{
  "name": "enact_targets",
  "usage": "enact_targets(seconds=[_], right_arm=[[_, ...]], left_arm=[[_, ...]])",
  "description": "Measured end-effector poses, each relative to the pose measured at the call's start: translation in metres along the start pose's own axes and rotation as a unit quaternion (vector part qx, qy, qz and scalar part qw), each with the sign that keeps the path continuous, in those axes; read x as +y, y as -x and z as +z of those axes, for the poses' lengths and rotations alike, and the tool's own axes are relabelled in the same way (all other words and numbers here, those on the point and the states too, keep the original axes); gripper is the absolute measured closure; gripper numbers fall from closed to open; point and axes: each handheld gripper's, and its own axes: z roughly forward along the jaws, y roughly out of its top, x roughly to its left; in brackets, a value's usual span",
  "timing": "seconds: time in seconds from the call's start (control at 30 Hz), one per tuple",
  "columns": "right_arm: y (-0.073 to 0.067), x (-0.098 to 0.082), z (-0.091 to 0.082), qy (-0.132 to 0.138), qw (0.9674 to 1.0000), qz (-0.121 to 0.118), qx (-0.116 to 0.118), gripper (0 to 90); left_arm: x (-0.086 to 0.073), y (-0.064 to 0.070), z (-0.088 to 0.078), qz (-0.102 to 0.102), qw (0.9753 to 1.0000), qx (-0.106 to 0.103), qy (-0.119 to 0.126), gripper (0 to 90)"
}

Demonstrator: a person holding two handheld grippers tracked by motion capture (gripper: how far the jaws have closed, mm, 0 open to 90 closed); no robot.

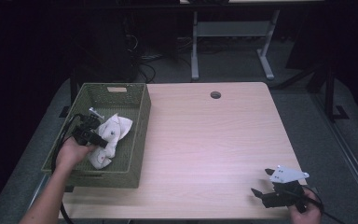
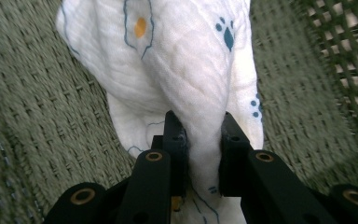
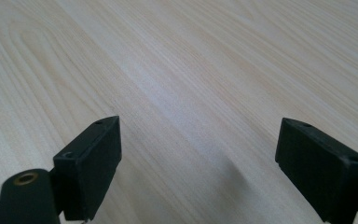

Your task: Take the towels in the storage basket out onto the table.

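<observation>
A white cloth (image 1: 110, 138) with small blue and orange prints lies bunched inside a green woven basket (image 1: 142, 140) at the table's left. My left gripper (image 1: 103, 142) reaches into the basket and is shut on a fold of that cloth (image 2: 191, 84), which bulges up between the two black fingers (image 2: 175, 135). At the table's front right corner my right gripper (image 1: 262, 183) rests low over the wood, open, with nothing between its fingers (image 3: 98, 154).
The light wooden table (image 1: 214, 140) has a round cable hole (image 1: 215, 94) near its far edge. A small whitish object (image 1: 94, 112) lies in the basket behind the cloth. Beyond the table stand a desk frame (image 1: 233, 37) and dark floor.
</observation>
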Motion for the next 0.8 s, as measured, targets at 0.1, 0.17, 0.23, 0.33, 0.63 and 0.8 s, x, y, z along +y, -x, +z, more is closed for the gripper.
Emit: enact_targets(seconds=[0.1,0.17,0.23,0.33,0.63,0.8], right_arm=[[0.0,0.0,0.001,0.0,1.0,0.003,0.003,14.0],[-0.001,0.001,0.001,0.0,1.0,-0.002,0.003,14.0],[-0.001,0.001,0.001,0.001,1.0,-0.002,0.002,14.0],[-0.002,0.002,0.0,0.002,1.0,-0.002,0.002,14.0],[-0.001,0.002,-0.001,0.003,1.0,-0.001,0.003,14.0],[-0.001,0.001,-0.002,0.003,1.0,-0.003,0.0,14.0]], left_arm=[[-0.001,0.0,-0.007,0.001,0.9999,-0.008,0.012,77.0],[-0.004,-0.002,-0.015,-0.01,0.9989,-0.026,0.036,76.9],[-0.005,-0.003,-0.018,-0.014,0.9984,-0.032,0.043,76.9],[-0.008,-0.007,-0.026,-0.026,0.9954,-0.063,0.067,76.9],[-0.013,-0.014,-0.05,-0.044,0.9854,-0.096,0.133,76.9],[-0.011,-0.013,-0.062,-0.045,0.9791,-0.117,0.16,76.9]])
